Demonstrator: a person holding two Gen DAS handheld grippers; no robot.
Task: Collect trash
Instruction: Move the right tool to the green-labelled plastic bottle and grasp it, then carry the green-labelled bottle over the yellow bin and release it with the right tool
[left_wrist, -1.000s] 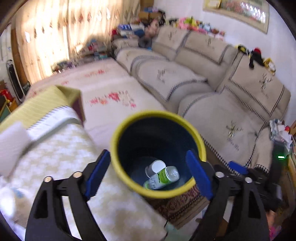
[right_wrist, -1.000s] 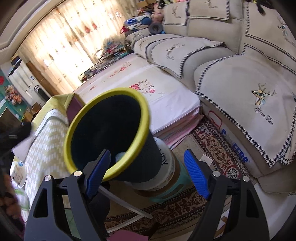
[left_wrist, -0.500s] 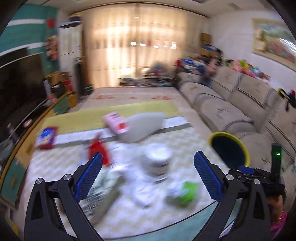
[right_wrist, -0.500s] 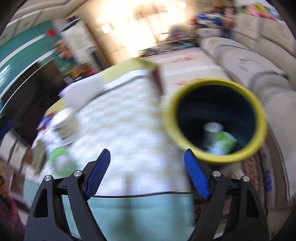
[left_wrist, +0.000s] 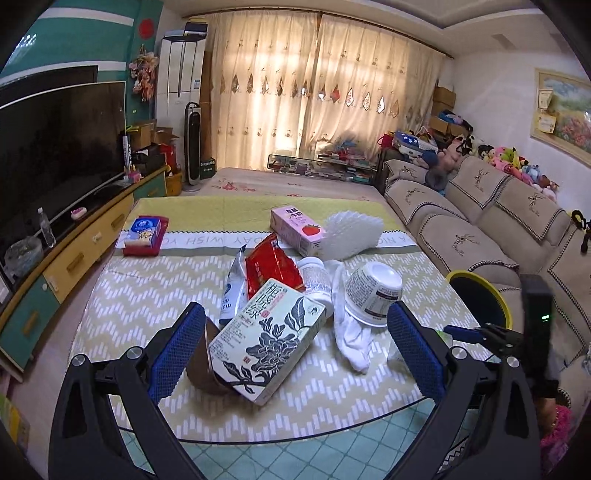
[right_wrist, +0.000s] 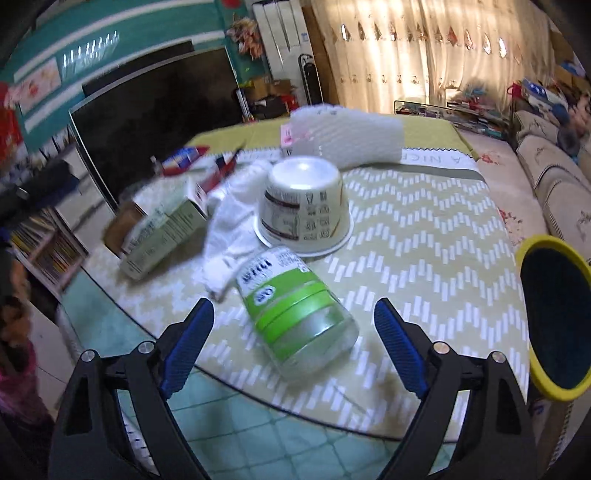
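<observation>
on tablecloth (right_wrist: 424, 229), green bottle (right_wrist: 299, 314) lies between opening right fingers (right_wrist: 400, 352), untouched.

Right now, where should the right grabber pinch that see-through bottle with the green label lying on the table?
Pinch the green-label bottle across its round middle, on the green band. It lies on its side, angled across the tablecloth, so come down from above with one finger on each long side. The right gripper, jaws opening and empty, already frames it. The ends are a poorer hold; a squeeze there could make it slip or roll.

yellow-rimmed bin (right_wrist: 554, 317) cut off, television (right_wrist: 155, 110) blurred
</observation>
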